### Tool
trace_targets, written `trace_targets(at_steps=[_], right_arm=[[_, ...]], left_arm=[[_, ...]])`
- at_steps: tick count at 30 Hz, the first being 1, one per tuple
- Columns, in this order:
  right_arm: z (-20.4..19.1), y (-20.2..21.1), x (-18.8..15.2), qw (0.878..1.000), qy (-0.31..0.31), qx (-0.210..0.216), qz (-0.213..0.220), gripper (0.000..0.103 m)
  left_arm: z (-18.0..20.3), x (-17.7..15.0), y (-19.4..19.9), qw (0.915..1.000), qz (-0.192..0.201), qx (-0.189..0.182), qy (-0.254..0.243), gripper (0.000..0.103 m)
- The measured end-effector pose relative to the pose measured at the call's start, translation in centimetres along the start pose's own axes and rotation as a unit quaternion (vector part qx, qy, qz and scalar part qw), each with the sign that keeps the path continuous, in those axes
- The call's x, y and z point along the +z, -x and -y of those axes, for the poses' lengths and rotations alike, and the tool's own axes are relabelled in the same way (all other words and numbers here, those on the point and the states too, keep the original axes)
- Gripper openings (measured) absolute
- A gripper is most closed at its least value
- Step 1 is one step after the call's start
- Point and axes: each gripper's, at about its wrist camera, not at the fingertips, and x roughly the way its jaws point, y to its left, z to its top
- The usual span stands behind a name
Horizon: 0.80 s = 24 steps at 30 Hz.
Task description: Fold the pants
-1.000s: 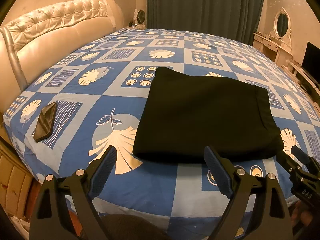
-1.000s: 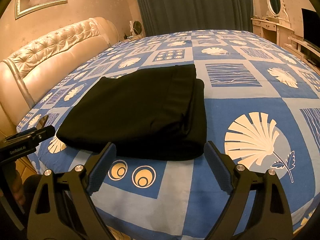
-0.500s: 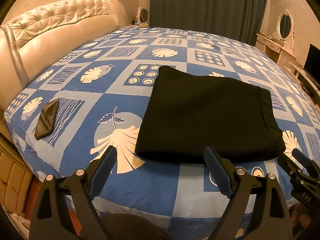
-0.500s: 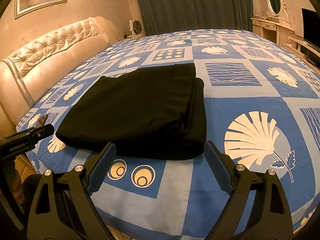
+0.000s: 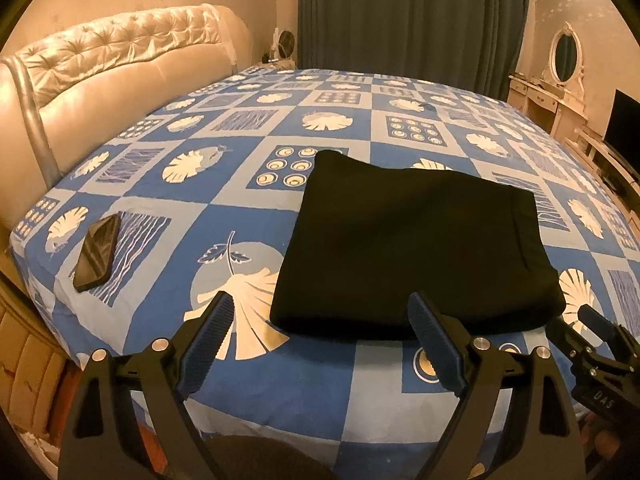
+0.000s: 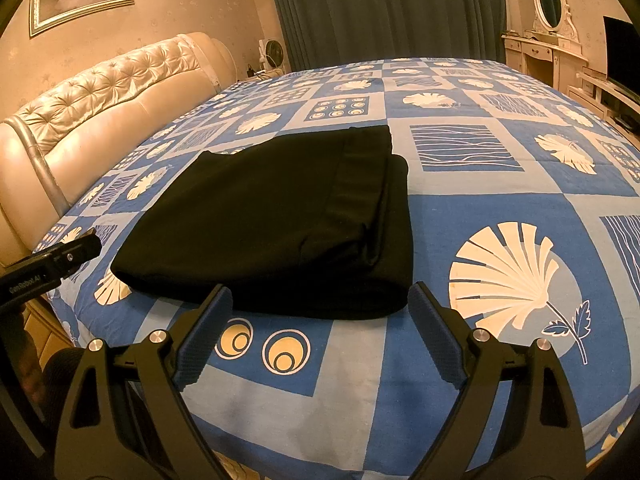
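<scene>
The black pants [image 5: 416, 248] are lying on the bed [image 5: 280, 392], already folded into a fairly tidy rectangle near the front edge of the blue-and-white patterned bedspread. From how it sits, the folding looks basically done, or at most one more fold away.

Both grippers are empty. The left hand-held gripper [image 5: 320, 344] has its jaws spread wide and hangs just short of the near edge of the pants, touching nothing. The right hand-held gripper [image 6: 320, 336] is the same: wide apart, holding nothing, hovering just in front of the near right corner of the bundle.

Handling-wise, the fabric looks like soft, light, limp cloth with a matte surface, so probably not slippery and obviously not fragile. The catch is that it's a stack of several layers, so a pinch on the top layer alone would likely peel the fold open. The right side shows the stacked edges and what looks like a waistband strip [image 6: 360, 184], so that's the thicker end. Best guess for grabbing: take the two near corners, all layers at once, one gripper each.

No containers anywhere in view. The only other loose thing is a dark phone [image 5: 97, 253] lying on the bedspread at the left, well apart from the pants.
</scene>
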Motion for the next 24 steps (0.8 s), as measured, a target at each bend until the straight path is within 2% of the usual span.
trace_targets(at_steps=[9, 21, 24], right_arm=[[0.0, -0.1, -0.2, 1.0, 0.0, 0.0, -0.001, 0.09], [0.0, -0.2, -0.4, 1.0, 0.0, 0.0, -0.003, 0.09], [0.1, -0.3, -0.4, 1.0, 0.0, 0.001, -0.003, 0.09]], left_arm=[[0.4, 0.0, 0.1, 1.0, -0.001, 0.009, 0.0, 0.088], [0.4, 0.2, 0.8, 0.9999, 0.012, 0.008, 0.0, 0.088], [0.5, 0.1, 1.1, 0.9996, 0.022, 0.018, -0.003, 0.088]])
